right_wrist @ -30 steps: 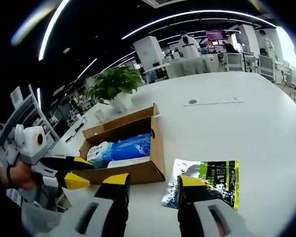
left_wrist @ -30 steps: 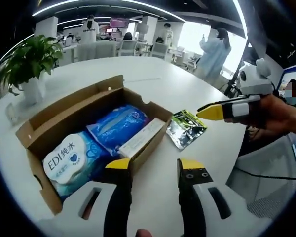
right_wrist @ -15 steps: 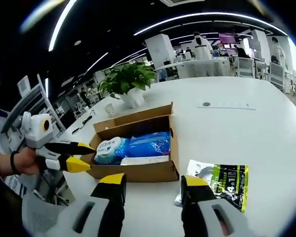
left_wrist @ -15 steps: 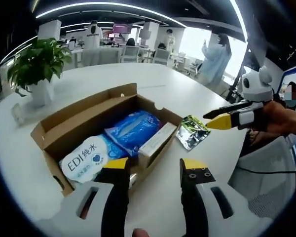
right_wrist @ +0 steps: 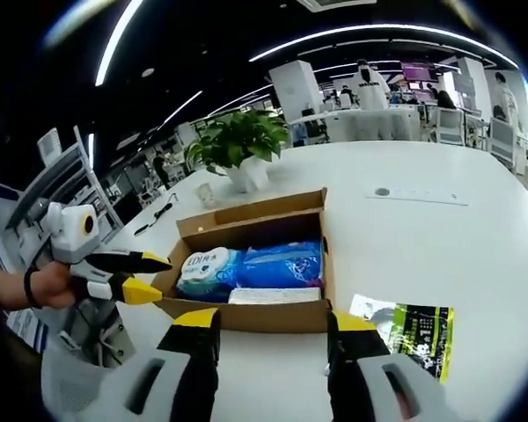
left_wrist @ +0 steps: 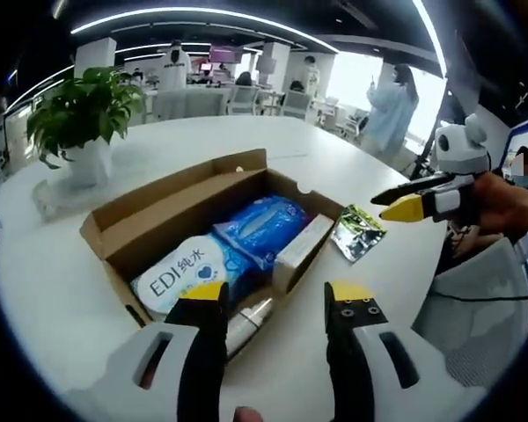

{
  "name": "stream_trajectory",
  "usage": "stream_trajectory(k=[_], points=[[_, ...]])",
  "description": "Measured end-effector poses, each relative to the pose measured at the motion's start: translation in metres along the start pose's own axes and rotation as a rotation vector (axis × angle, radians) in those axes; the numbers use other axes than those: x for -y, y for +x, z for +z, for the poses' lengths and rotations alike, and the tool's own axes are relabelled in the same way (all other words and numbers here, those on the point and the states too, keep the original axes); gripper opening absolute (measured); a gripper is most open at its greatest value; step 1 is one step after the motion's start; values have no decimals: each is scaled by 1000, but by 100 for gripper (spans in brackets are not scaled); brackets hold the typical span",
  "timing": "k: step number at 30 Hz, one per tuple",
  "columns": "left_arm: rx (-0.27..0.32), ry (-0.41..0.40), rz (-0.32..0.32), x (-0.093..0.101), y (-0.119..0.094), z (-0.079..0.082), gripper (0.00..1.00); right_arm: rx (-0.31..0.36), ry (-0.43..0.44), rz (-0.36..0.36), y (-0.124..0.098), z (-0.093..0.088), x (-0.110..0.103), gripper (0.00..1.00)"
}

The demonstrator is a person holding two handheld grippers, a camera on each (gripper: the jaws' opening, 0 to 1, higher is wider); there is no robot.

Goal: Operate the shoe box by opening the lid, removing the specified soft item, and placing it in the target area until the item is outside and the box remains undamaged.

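My left hand-held gripper (left_wrist: 275, 299) hangs over the white bench (left_wrist: 53, 264) w/ its yellow-tipped jaws spread and nothing between them; the open shoe box (left_wrist: 158, 220) lies just past and left of the tips, lid flap folded back on the far side. Inside the box: a white-and-blue tissue pack (left_wrist: 189, 277) marked "EDI" at the near end, a blue soft pack (left_wrist: 260, 227) next to it, a slim white carton (left_wrist: 304, 251) along the right wall, and a silvery tube-like thing (left_wrist: 246, 321) near the front edge, partly hidden by my left jaw. The green-and-black pouch (left_wrist: 356, 233) lies flat on the bench outside the box, just beside its right corner, well apart from my left jaws. My right hand-held gripper (right_wrist: 273, 323) is also spread, empty, low over the bench; in the right gripper view the box (right_wrist: 255, 264) sits straight ahead beyond the tips and the pouch (right_wrist: 414, 330) lies to the right of the right jaw, near it, not touching the box. A potted plant (left_wrist: 79, 114) stands on the bench behind the box. Each gripper shows in the other's view, jaw tips a little apart.
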State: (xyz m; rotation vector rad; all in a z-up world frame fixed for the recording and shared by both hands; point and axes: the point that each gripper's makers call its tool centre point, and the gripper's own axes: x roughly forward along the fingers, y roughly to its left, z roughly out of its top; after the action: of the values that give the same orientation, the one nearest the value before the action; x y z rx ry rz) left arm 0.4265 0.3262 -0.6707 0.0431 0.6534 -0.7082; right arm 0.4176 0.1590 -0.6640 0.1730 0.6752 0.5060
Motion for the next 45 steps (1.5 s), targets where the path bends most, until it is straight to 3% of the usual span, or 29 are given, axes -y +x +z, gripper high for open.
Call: stream_trajectory(k=[15, 22, 26, 33, 38, 45], points=[[-19, 14, 27, -29, -2, 4, 45, -46, -82, 45, 23, 14, -10, 46], [-41, 64, 37, -37, 0, 8, 45, -76, -155, 69, 36, 24, -21, 46], [-79, 118, 36, -42, 3, 8, 45, -92, -192, 86, 48, 28, -29, 47], [-147, 181, 41, -55, 7, 4, 48, -168, -332, 143, 72, 28, -47, 48], [-176, 197, 36, -62, 11, -1, 49, -172, -330, 179, 89, 34, -58, 49], [-235, 225, 4, -65, 19, -10, 52, -207, -406, 224, 111, 35, -75, 51]])
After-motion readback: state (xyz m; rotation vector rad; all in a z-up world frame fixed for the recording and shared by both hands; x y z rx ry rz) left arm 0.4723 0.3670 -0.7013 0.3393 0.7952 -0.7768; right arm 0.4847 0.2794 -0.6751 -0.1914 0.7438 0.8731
